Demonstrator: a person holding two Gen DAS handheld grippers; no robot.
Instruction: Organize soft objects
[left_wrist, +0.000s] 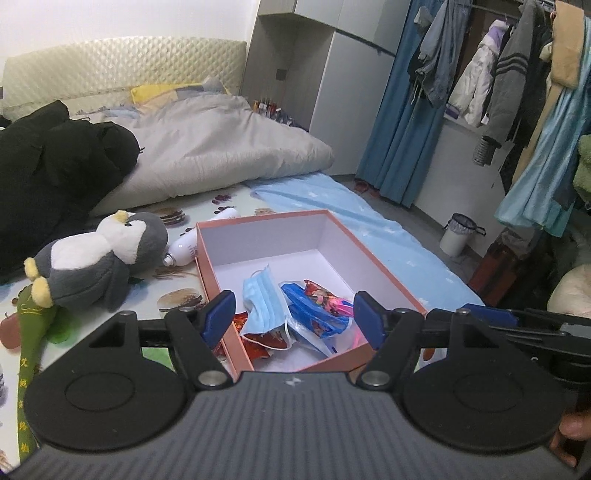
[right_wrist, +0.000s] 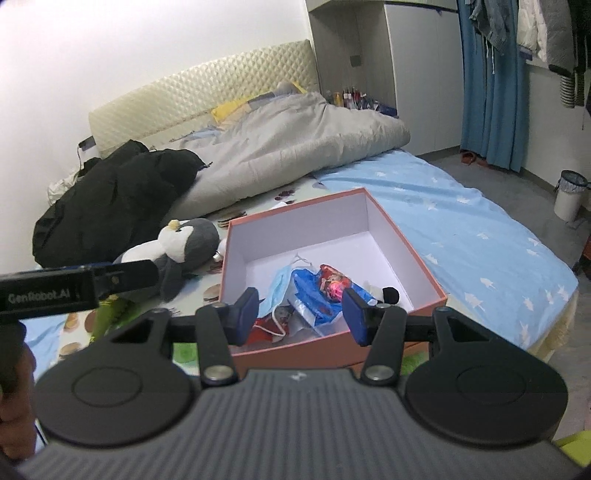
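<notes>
While both grippers hang empty above the pink box, the sorting looks between picks.
The left gripper has wide jaws, the right gripper narrower ones, nothing between either. A face mask and wrappers lie inside; the penguin plush lies on the bed just beside the box, probably the next pick.

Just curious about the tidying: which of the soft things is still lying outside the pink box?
The grey penguin plush, lying on the bed left of the pink box; the blue face mask is already inside.
</notes>
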